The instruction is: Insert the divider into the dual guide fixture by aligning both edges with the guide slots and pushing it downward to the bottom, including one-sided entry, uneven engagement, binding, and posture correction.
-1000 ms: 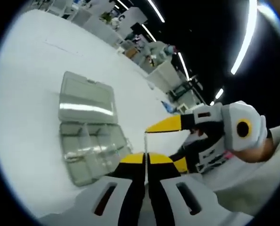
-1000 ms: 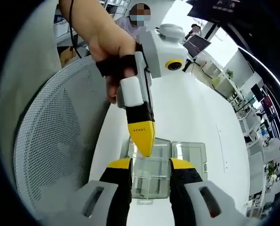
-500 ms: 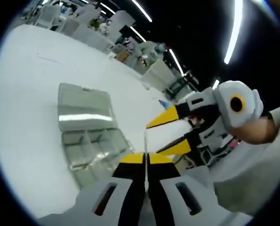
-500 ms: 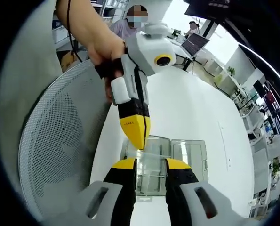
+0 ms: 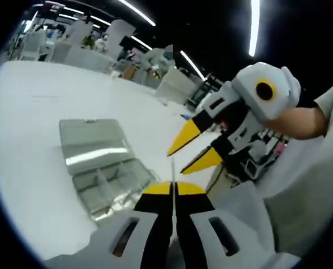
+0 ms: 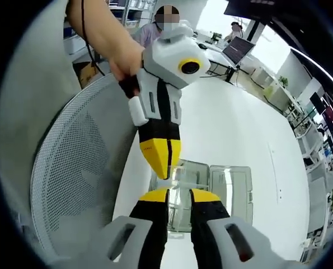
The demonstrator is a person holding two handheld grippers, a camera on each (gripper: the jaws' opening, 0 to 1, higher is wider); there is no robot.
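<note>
Left gripper view, left tool point(image 5: 173, 188) pinching thin edge-on divider point(image 5: 172, 168), right tool point(image 5: 190, 152) parted.

Left gripper point(image 5: 173, 188): jaws pressed nearly together, only a thin slit between the yellow tips; also seen in the right gripper view, pointing down, held by a hand point(image 6: 124, 59). Right gripper point(image 6: 179, 194): jaws parted with a visible gap; in the left gripper view it enters from the right, yellow tips spread, gripped by a hand point(image 5: 298, 120).
</note>
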